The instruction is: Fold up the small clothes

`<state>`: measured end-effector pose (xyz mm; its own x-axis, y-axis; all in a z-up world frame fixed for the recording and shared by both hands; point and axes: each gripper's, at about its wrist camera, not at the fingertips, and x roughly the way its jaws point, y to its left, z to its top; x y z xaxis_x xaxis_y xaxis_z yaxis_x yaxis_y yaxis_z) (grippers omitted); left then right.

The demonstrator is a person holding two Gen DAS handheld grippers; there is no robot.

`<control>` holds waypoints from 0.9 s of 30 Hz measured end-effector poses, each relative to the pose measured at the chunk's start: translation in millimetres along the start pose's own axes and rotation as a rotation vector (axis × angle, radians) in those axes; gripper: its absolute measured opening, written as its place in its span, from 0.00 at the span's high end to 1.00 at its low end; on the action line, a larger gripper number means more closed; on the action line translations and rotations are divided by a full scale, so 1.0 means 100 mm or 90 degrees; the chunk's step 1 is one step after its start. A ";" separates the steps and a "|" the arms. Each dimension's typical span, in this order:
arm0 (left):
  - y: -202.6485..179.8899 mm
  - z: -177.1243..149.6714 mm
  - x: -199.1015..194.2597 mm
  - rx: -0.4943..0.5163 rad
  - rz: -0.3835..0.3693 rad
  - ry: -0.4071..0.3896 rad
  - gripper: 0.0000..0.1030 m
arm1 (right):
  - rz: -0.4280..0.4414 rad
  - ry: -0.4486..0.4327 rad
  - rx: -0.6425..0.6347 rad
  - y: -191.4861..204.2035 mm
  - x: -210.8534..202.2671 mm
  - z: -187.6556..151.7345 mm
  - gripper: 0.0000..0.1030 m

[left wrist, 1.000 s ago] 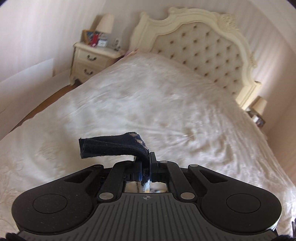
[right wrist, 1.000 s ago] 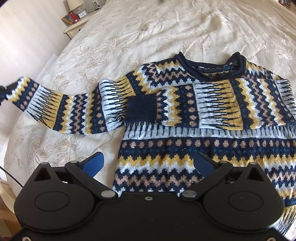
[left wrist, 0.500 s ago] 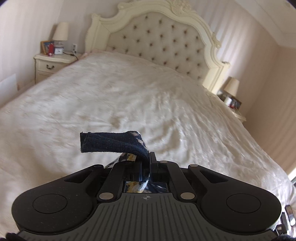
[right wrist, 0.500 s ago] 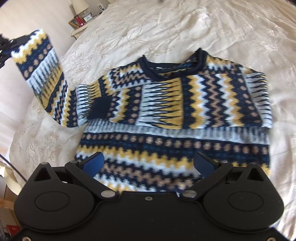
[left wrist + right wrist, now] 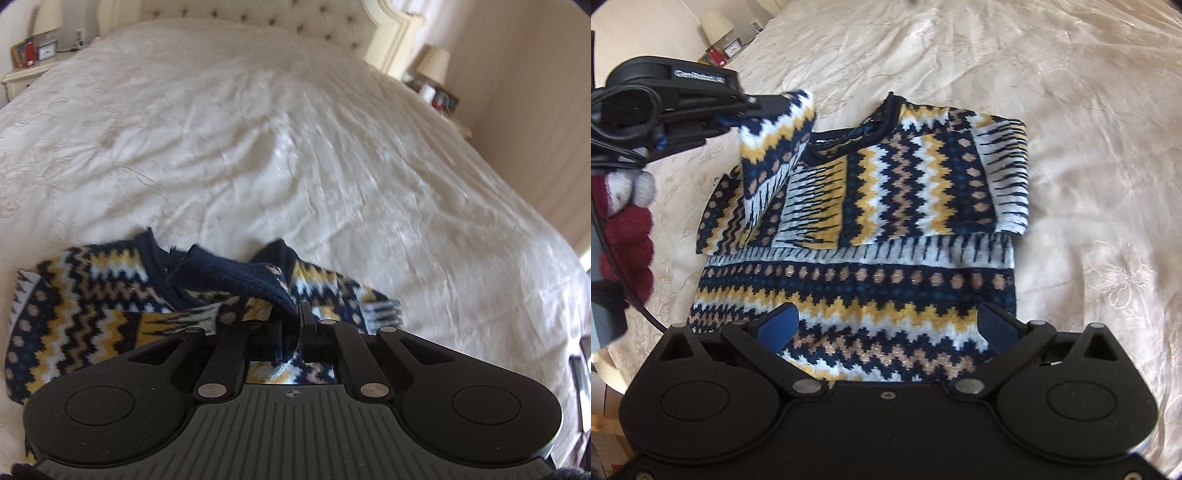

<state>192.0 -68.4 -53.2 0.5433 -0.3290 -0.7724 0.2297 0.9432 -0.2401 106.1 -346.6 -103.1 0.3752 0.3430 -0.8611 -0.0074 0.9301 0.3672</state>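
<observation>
We have swung the sleeve (image 5: 775,147) in over the sweater (image 5: 886,229) lying flat on the bed (image 5: 1089,129); the left gripper (image 5: 291,317), still pinching the cuff, begins opening, while the right gripper (image 5: 886,325) hovers spread, empty.

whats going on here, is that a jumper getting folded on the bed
Yes. A person is folding a patterned jumper laid flat on the bed. The left hand-held gripper pinches the navy cuff of one sleeve and holds it lifted above the jumper's chest, its jaws just starting to open. The other sleeve already lies folded across the chest. The right hand-held gripper hovers open over the hem, holding nothing.
</observation>
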 end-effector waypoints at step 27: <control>1.53 -0.25 -0.11 0.015 0.096 0.072 0.68 | -0.073 -0.035 0.042 -0.09 0.51 0.74 0.01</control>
<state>201.3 81.0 -96.1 0.4796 -0.1759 -0.8597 0.1727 0.9795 -0.1041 193.7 -347.1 -124.4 0.4200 0.2254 -0.8791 0.0983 0.9517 0.2909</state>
